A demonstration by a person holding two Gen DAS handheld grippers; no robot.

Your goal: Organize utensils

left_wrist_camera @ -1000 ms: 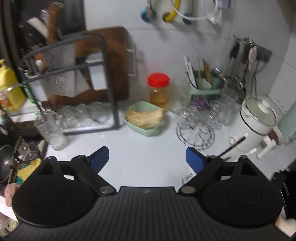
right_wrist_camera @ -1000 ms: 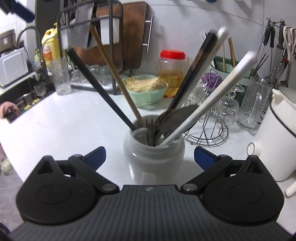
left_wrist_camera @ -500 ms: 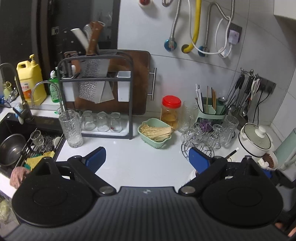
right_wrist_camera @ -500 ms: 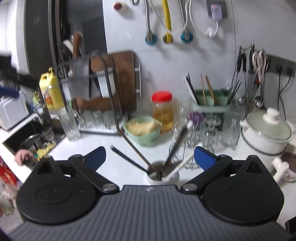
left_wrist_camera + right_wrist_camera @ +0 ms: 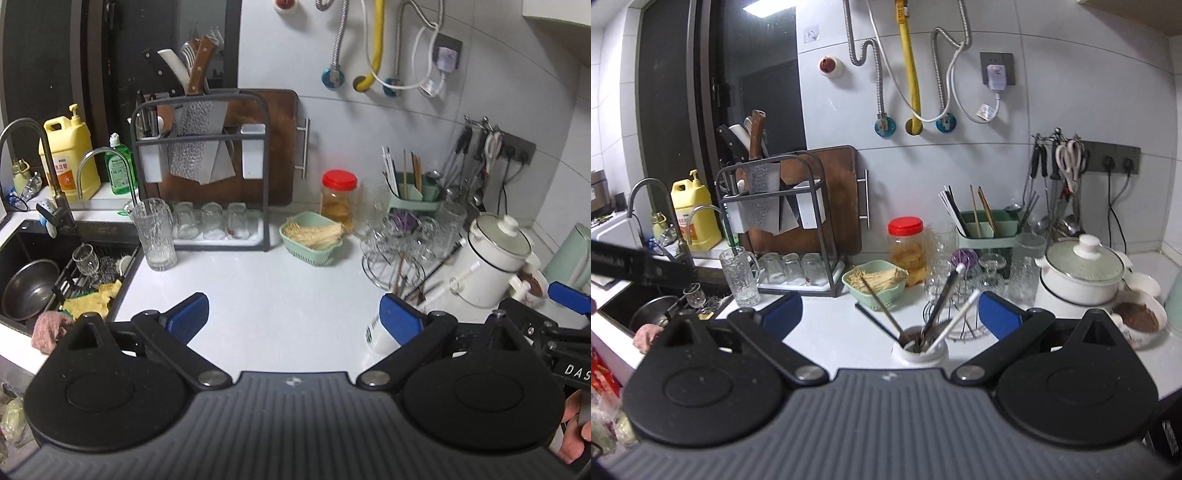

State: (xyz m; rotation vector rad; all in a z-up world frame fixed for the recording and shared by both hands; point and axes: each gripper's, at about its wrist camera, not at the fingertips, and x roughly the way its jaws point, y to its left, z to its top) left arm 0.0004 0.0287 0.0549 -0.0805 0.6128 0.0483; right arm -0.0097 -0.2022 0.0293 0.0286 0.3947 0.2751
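A white ceramic jar (image 5: 919,352) stands on the white counter (image 5: 831,314) holding several utensils: a white handle (image 5: 955,315), a dark handle (image 5: 942,299) and wooden and black chopsticks (image 5: 881,304). My right gripper (image 5: 891,313) hovers above and in front of the jar, open, its pads clear of it. In the left wrist view the jar (image 5: 376,336) is partly hidden behind one blue fingertip. My left gripper (image 5: 294,317) hangs over bare counter, its jaws opening with nothing between them. A green utensil holder (image 5: 988,229) with chopsticks stands at the back.
A sink (image 5: 29,280) with a pan lies at the left. A knife rack (image 5: 199,166), a tall glass (image 5: 155,236), a green basket (image 5: 312,236), a red-lidded jar (image 5: 339,199), glasses on a wire stand (image 5: 402,240) and a white pot (image 5: 495,258) line the back.
My right gripper has risen and drawn back from the jar, which now looks small and low. The left gripper has pulled back too, so more wall and sink show.
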